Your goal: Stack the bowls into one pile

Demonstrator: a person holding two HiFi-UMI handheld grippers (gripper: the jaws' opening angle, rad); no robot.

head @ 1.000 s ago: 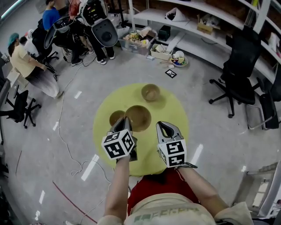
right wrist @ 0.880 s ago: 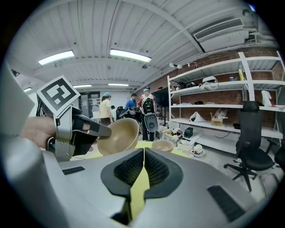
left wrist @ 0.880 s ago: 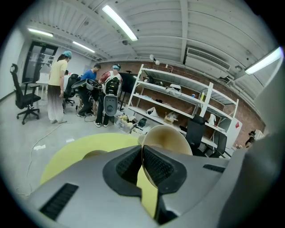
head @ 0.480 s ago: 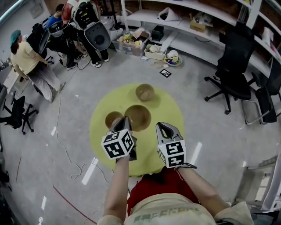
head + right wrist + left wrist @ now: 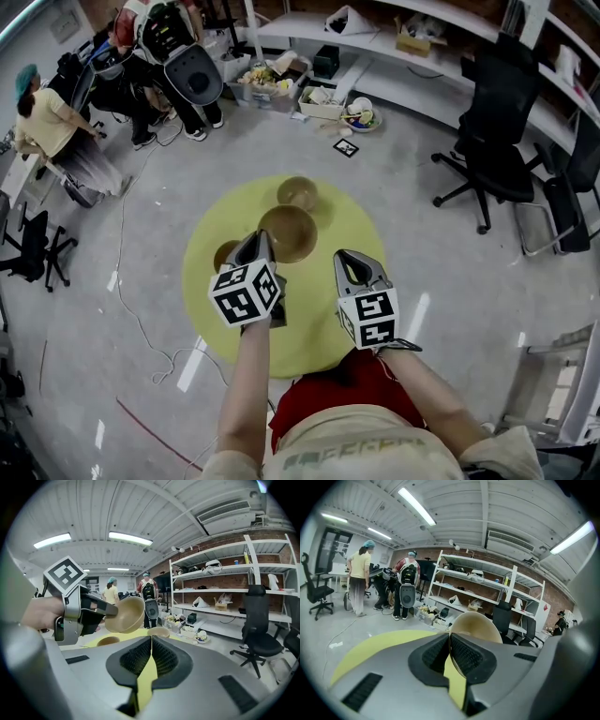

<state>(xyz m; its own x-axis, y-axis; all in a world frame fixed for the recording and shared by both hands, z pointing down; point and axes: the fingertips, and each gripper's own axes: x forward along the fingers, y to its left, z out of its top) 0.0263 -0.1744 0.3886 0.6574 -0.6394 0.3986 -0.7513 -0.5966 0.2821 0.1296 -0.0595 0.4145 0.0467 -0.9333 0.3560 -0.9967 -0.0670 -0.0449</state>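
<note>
Three tan bowls belong to the round yellow table (image 5: 309, 323). My left gripper (image 5: 256, 247) is shut on the near rim of the largest bowl (image 5: 288, 232) and holds it tilted above the table. In the left gripper view its rim (image 5: 476, 625) stands between the jaws (image 5: 450, 641). A middle bowl (image 5: 298, 192) rests at the far side, also in the right gripper view (image 5: 158, 632). The smallest bowl (image 5: 225, 253) sits left, partly hidden by the left gripper. My right gripper (image 5: 350, 262) is shut and empty at the right, and looks at the lifted bowl (image 5: 124, 615).
Black office chairs (image 5: 497, 141) stand to the right by long shelving (image 5: 412, 66). Boxes and clutter (image 5: 323, 98) lie on the floor beyond the table. People (image 5: 42, 122) work at the far left among chairs, and cables (image 5: 131, 281) trail over the floor.
My left gripper has carried the largest bowl up and a little toward the far bowl. The right gripper has kept its place beside it.
</note>
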